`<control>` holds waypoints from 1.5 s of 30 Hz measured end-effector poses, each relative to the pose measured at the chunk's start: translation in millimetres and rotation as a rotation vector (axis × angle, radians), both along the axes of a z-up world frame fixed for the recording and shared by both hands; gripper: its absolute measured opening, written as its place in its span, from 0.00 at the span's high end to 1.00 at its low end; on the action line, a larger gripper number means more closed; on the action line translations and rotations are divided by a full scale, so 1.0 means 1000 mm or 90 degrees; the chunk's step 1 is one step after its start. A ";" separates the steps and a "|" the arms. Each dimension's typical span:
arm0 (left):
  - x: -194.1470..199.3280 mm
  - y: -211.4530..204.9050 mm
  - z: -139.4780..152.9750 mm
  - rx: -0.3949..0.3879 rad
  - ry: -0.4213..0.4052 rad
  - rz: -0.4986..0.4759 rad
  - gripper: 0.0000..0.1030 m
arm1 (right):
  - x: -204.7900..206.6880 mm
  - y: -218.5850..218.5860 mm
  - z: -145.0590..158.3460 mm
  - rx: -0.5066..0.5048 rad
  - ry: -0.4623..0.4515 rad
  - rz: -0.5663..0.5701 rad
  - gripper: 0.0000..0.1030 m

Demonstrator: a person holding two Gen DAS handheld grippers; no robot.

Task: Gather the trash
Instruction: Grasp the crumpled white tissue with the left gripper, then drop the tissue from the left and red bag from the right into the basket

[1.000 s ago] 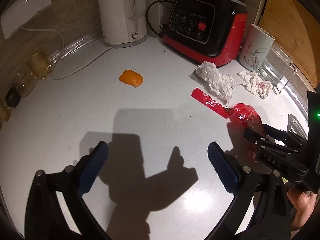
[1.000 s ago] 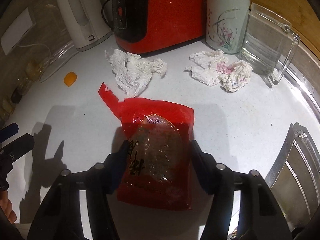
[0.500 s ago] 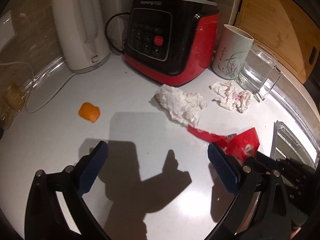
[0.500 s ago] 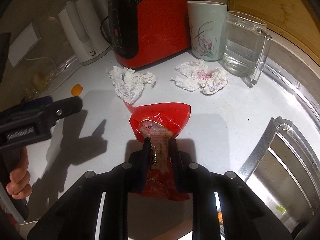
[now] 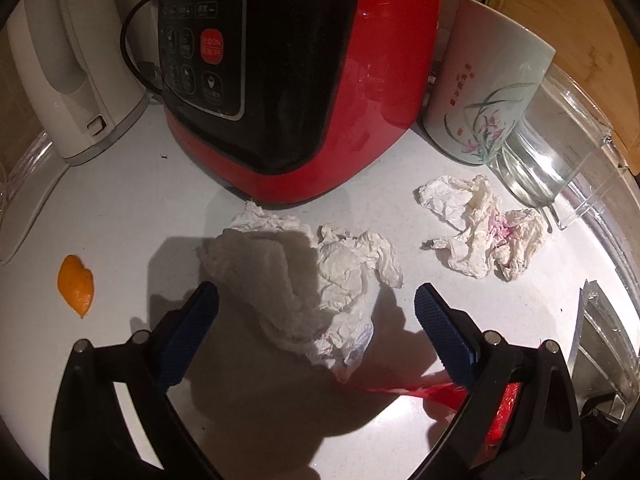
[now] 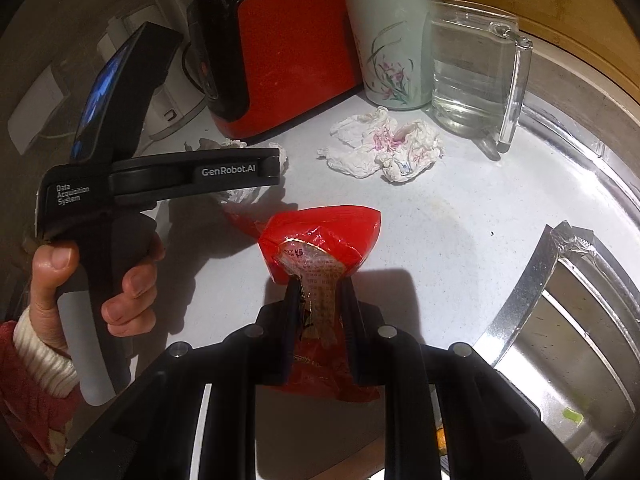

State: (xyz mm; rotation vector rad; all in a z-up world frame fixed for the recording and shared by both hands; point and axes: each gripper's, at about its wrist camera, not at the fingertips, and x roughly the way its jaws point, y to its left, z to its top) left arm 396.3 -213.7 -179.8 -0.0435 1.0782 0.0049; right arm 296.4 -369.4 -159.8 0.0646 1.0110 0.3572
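My right tool [image 6: 318, 300] is pinched on the red wrapper [image 6: 320, 236], lifted off the tabletop [image 6: 440, 220]. My left tool [image 5: 316, 316] gapes wide around the crumpled tissue [image 5: 304, 280]. Left to gather: stained tissue [image 5: 484, 226], orange peel [image 5: 76, 284]. Red appliance [image 5: 296, 72] crowds behind; sink edge [image 6: 532, 276] right.

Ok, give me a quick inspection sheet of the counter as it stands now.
Surface: white counter, mostly bare.
Job's things: red wrapper in the right claw; plain tissue; pink-stained tissue; orange peel.
Clutter: red cooker, kettle, mug, glass jug.
Grippers: left claw open, straddling the plain tissue; right shut.
Cables: black cord behind the cooker.
Surroundings: sink at right.
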 end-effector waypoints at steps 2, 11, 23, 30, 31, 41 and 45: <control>0.004 -0.002 -0.005 0.005 0.006 -0.002 0.17 | 0.003 0.000 -0.001 0.001 0.001 0.002 0.79; 0.010 -0.001 -0.014 0.022 0.003 -0.003 0.34 | 0.002 0.001 0.002 -0.002 -0.002 0.000 0.79; -0.016 -0.007 0.013 0.045 -0.030 -0.019 0.84 | -0.012 0.003 0.008 -0.003 -0.008 -0.004 0.79; -0.078 0.001 0.051 0.055 -0.063 -0.021 0.84 | -0.048 0.014 0.028 0.000 -0.030 0.007 0.79; -0.089 0.005 0.056 0.057 -0.067 -0.019 0.84 | -0.055 0.016 0.031 0.000 -0.033 0.010 0.79; -0.232 0.050 0.100 0.041 -0.092 0.010 0.84 | -0.174 0.042 0.056 0.006 -0.044 0.031 0.79; -0.300 0.066 0.110 0.028 -0.091 0.018 0.84 | -0.235 0.055 0.061 0.008 -0.040 0.038 0.79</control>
